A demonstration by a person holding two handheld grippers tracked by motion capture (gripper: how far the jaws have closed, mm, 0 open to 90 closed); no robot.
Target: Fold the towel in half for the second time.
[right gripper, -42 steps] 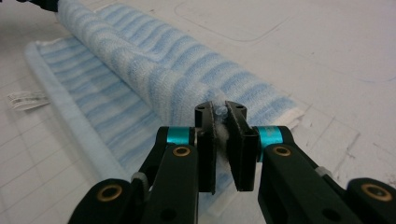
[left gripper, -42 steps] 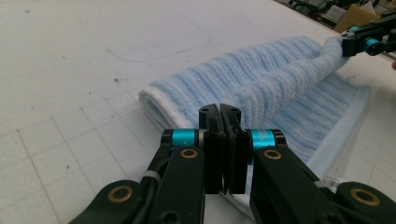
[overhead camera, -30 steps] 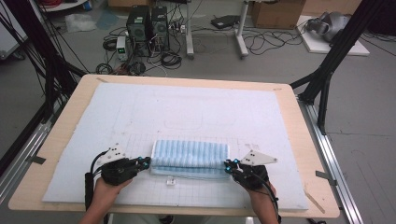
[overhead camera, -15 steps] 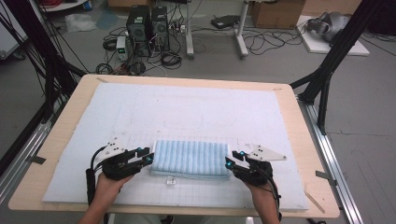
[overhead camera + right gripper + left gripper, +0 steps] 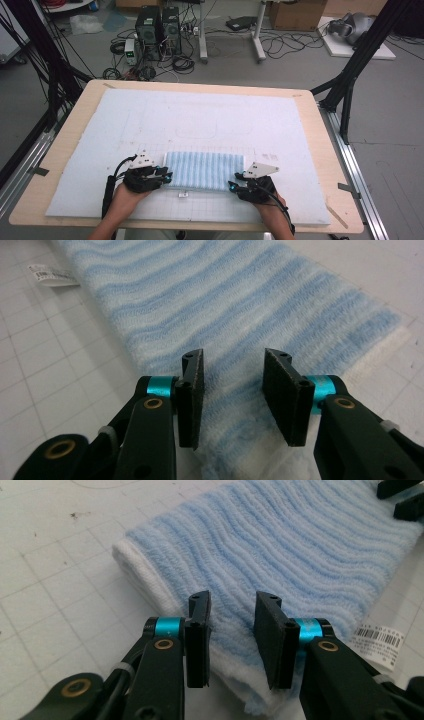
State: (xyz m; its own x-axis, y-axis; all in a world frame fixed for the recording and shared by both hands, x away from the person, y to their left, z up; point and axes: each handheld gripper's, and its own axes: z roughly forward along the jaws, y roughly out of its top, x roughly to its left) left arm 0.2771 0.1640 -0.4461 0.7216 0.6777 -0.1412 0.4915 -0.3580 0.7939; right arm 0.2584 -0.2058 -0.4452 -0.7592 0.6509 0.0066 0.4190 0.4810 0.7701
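A folded light-blue striped towel [image 5: 204, 170] lies flat near the front of the white gridded mat [image 5: 200, 120]. My left gripper [image 5: 165, 176] sits at the towel's left front corner, and my right gripper [image 5: 233, 186] sits at its right front corner. In the left gripper view the towel [image 5: 280, 545] runs away from my left gripper [image 5: 231, 630], whose jaws stand apart over the corner with nothing clamped. In the right gripper view my right gripper [image 5: 234, 390] is open the same way over the towel [image 5: 235, 300]. A white label [image 5: 381, 641] pokes out from the towel's front edge.
The mat covers a wooden table [image 5: 320, 150] with a bare rim all round. Beyond the far edge, computer cases [image 5: 160, 22] and cables [image 5: 280, 42] lie on the floor. Black frame legs [image 5: 350, 75] stand at both sides. The label [image 5: 50, 275] also appears in the right gripper view.
Both grippers let go of the towel and opened. The towel, held slightly up before, now lies flat, and both hands have drawn back a little toward the front edge.
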